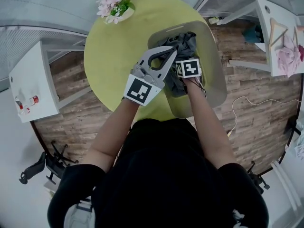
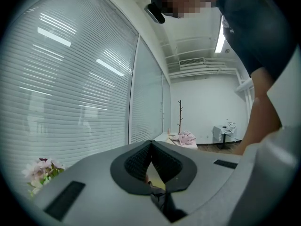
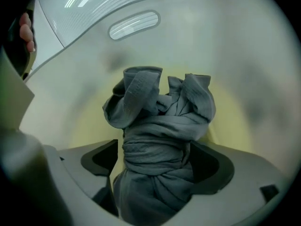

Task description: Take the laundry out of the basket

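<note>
Laundry [image 1: 184, 42]: one grey bundle, twisted and knotted, inside basket [image 1: 214, 75], none of it over the rim yet.

Far left of basket, flowers [image 1: 115, 4] sit at the table [image 1: 109, 56] edge, well apart and not involved.

Left gripper [image 1: 172, 50] comes in level from basket's left side, tips over basket's left part and near the cloth. Its jaws are together at the tips, with nothing clamped as far as its own view shows. A dark scrap low in the gap may be cloth or gripper body, too dim to call. Judged role: parked close to steady basket or take a second hold, out of the other gripper's path.

Basket stands on table's right part, straight ahead of the person, so both arms reach it from above.

Right gripper [image 3: 155, 154] points steeply down into basket's middle, marker cube uppermost. Jaws are spread wide and straddle the knotted waist of the bundle. Left pad shows a gap to the cloth; right pad is against or just beside it, with no squeeze seen. So cloth is between the jaws but not gripped. The wide spread suits the bulky knot, and the waist looks a firm place to pinch. Next move calls for closing, then lifting.

Right of basket, well apart, pink cloth [image 1: 288, 56] lies on a white desk.
</note>
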A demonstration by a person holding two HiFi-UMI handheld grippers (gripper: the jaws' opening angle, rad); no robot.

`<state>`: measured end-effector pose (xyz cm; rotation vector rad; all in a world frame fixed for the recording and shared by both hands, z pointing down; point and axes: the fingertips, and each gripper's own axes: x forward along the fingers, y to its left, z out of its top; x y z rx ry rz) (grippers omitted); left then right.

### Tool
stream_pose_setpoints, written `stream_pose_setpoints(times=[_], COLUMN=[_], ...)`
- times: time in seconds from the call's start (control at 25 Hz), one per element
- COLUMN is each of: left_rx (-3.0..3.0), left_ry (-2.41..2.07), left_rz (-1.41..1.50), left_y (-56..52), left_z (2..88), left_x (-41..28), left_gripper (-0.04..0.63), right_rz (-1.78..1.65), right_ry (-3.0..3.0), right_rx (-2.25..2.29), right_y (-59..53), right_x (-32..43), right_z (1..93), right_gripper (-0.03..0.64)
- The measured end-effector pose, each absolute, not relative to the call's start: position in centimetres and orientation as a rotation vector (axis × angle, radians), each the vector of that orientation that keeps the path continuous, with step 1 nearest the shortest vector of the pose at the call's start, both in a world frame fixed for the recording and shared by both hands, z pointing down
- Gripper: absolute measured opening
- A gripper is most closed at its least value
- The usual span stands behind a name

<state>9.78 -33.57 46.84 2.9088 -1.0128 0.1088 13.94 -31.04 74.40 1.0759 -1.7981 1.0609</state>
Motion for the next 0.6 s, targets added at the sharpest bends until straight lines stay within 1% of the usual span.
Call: stream_pose_setpoints(times=[0.16,0.6], left_rx=[2.898,2.850], left_ry=[-1.016,-1.052], left_rz=[0.124,0.138], left_y=[-33.7,-34.3], left_z=[47.2,47.8], left_x=[9.7,8.9], left_gripper=[0.006,0.006], right_rz=[1.052,1.017], right_ry=[-1.748,-1.720], right_rx=[1.076,0.983], right_y=[-31.0,-31.0], right_x=[14.1,13.0], right_z=[76.3,78.9], right_gripper=[0.468,0.469])
